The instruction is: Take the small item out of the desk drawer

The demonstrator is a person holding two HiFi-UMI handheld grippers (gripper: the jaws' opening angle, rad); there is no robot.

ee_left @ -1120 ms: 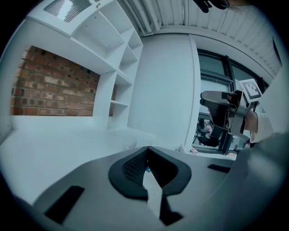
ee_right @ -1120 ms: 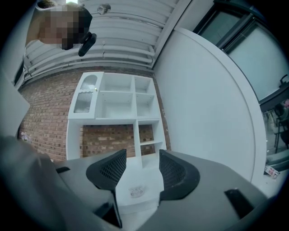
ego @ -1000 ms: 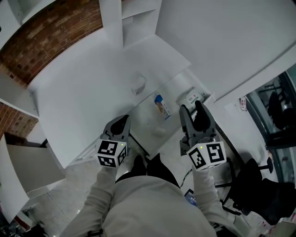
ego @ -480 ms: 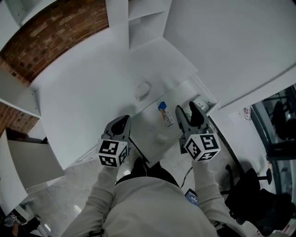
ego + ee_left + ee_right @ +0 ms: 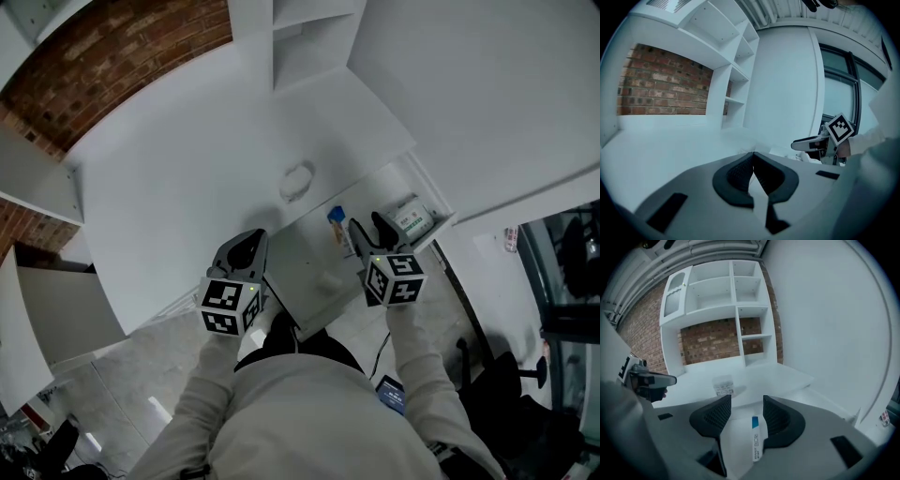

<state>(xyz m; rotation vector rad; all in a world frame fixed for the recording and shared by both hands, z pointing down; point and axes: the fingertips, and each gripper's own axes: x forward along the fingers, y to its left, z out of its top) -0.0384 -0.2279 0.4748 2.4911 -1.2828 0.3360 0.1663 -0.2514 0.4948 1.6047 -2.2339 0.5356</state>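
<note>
The desk drawer (image 5: pixel 302 251) is pulled out below the white desk top. On its bottom lies a small white item with a blue end (image 5: pixel 337 225). My right gripper (image 5: pixel 367 225) hovers over the drawer just right of it, open. In the right gripper view the item (image 5: pixel 757 439) shows in the gap between the two spread fingers of my right gripper (image 5: pixel 746 404), untouched. My left gripper (image 5: pixel 251 242) is at the drawer's left edge, and in the left gripper view this gripper (image 5: pixel 753 154) is shut on nothing.
A small clear container (image 5: pixel 298 178) sits on the desk top (image 5: pixel 178 187) behind the drawer. A white and green box (image 5: pixel 410 217) lies at the drawer's right end. White shelves (image 5: pixel 740 301) rise against a brick wall. A black chair (image 5: pixel 525 412) stands at the lower right.
My right gripper has moved left and forward over the drawer, closer to the blue and white item. The left gripper has stayed where it was.
</note>
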